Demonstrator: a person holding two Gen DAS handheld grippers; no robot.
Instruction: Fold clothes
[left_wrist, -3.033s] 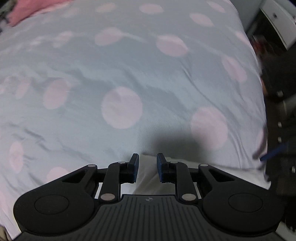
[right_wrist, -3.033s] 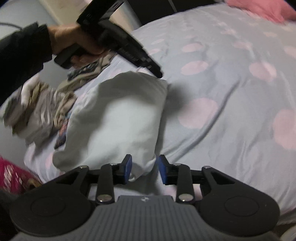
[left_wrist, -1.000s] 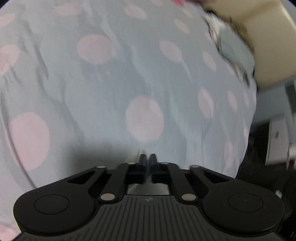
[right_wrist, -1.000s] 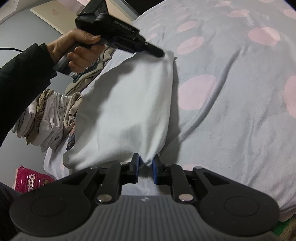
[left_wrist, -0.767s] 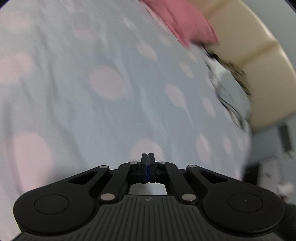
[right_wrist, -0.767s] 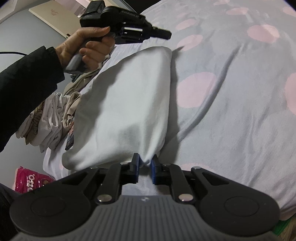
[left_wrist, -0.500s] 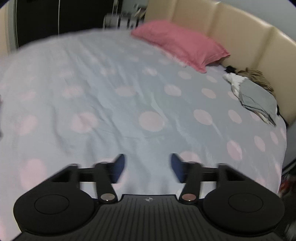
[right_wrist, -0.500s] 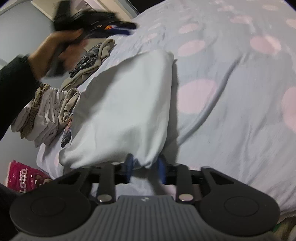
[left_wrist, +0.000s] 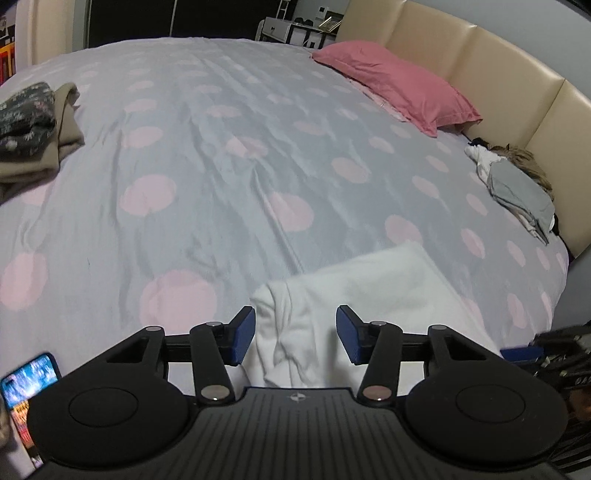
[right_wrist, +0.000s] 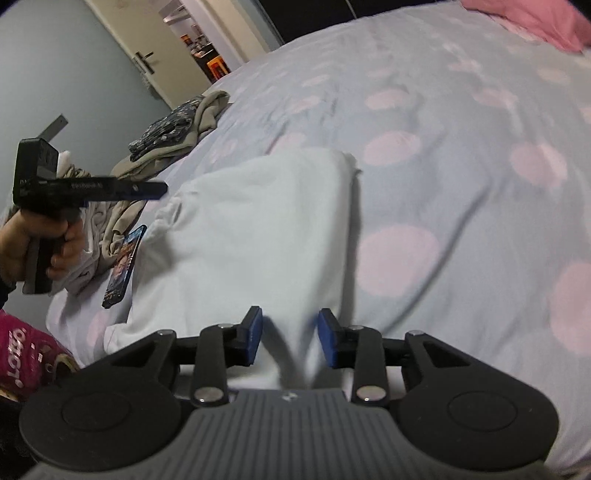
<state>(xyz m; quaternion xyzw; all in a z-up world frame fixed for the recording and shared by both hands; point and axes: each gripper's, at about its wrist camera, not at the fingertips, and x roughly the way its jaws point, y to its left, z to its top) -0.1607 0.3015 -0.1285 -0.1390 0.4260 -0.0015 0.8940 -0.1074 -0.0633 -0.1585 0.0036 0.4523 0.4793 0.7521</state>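
A folded white garment (right_wrist: 258, 229) lies near the front edge of the bed; it also shows in the left wrist view (left_wrist: 354, 295). My left gripper (left_wrist: 295, 338) is open and empty, held just above the garment's near end. In the right wrist view it (right_wrist: 92, 192) hangs in the air left of the garment. My right gripper (right_wrist: 290, 339) is open, its blue pads either side of the garment's near edge without gripping it.
The bed has a grey cover with pink dots (left_wrist: 221, 166). A pile of unfolded clothes (right_wrist: 173, 129) and a phone (right_wrist: 123, 266) lie at the left edge. A pink pillow (left_wrist: 391, 85) and folded grey clothes (left_wrist: 517, 192) lie by the beige headboard (left_wrist: 498, 74).
Both grippers were shut on the white garment's corners and have opened. The left gripper has lifted off and swung back, away from the garment's far corner.
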